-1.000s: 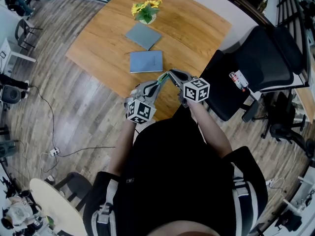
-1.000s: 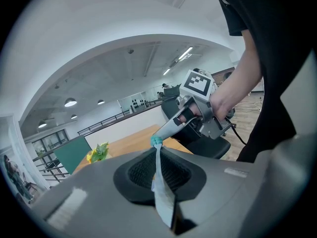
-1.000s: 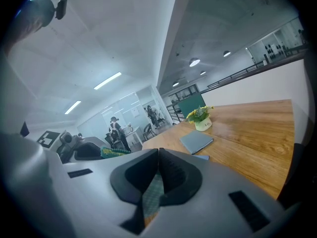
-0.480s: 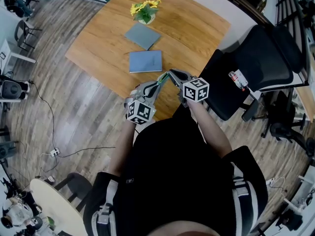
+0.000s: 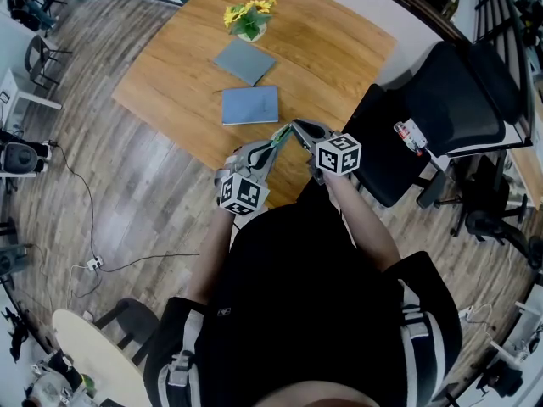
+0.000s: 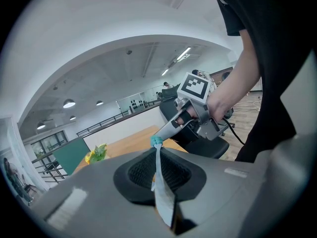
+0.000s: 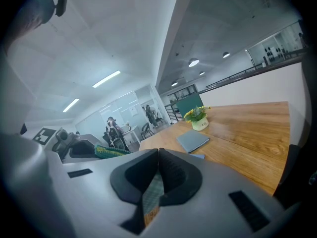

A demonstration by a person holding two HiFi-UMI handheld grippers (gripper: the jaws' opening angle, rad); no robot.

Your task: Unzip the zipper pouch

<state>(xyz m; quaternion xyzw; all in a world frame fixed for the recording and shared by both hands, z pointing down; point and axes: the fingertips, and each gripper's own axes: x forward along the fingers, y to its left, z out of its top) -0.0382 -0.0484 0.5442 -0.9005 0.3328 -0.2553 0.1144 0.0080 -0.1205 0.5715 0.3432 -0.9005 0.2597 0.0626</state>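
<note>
The zipper pouch is a thin green piece held in the air between both grippers, above the wooden table's near edge. My left gripper is shut on one end; edge-on, the pouch looks like a pale strip with a teal tip between the left gripper's pads. My right gripper is shut on the other end, and woven pouch fabric shows between the right gripper's pads. From the left gripper view the right gripper meets the teal tip. Whether it pinches the zipper pull is hidden.
Two flat blue-grey cases lie on the table beyond the grippers, with a pot of yellow flowers at the far side. A black office chair stands close on the right. A cable runs over the wood floor at left.
</note>
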